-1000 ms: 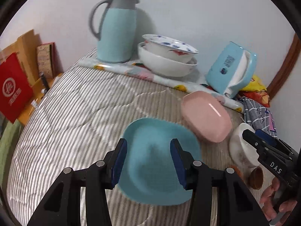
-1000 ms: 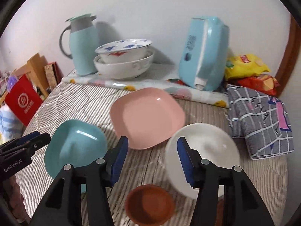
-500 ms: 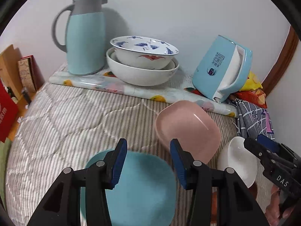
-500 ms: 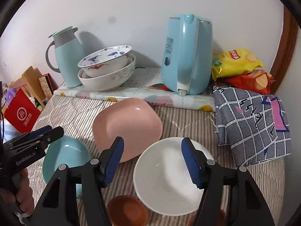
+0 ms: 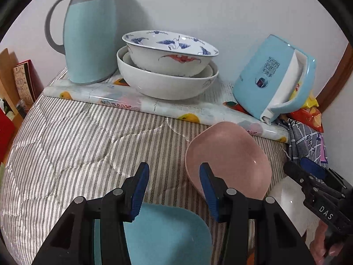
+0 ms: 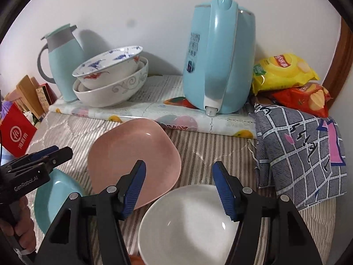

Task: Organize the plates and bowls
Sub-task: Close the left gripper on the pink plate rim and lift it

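Left wrist view aimed steeply down, close over striped bedcover [image 5: 72, 137], toward wall. Right wrist view set likewise, further right. Pink plate [image 5: 229, 159] [image 6: 132, 161], stacked bowls [image 5: 167, 66] [image 6: 110, 77] shared.

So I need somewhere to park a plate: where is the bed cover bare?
Bare: the striped cover left of the pink plate, below the floral board. Crowded: the pink plate, teal plate and white bowl cluster; stacked bowls and kettle fill the board.
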Available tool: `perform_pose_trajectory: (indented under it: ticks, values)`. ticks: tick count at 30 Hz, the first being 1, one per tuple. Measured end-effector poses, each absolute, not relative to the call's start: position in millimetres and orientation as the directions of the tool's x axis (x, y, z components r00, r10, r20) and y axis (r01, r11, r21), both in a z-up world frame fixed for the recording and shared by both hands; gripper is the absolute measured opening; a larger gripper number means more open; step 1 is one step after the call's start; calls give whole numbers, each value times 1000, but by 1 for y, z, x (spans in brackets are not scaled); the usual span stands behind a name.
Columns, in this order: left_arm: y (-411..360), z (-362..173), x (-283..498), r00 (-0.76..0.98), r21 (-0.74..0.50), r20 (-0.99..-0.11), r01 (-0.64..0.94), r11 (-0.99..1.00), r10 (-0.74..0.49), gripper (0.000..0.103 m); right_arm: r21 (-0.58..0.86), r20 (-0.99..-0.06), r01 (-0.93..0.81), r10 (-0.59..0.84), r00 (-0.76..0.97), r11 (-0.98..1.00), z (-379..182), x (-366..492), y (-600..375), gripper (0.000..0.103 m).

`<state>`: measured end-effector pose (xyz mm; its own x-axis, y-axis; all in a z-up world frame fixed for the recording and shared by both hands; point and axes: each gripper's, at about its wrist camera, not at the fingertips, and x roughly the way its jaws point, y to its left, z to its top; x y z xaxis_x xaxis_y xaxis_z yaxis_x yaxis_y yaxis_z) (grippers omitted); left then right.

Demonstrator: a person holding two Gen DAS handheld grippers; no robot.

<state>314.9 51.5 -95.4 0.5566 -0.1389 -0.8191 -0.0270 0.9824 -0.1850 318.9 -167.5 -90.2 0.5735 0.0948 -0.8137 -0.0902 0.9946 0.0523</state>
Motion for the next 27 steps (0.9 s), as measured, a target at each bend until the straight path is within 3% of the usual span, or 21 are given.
perform_pose_trajectory:
  ticks: [20,27]
  values:
    - [26,-124,349,502,-171,-852,3,985,-149,45,48,-875,-106,93,476,993,-129,354,-164,42]
    - [21,-134,359,485,-180,-860,5,984,-160,38,34,-886,-108,80,457,994,-134,359,-162,39]
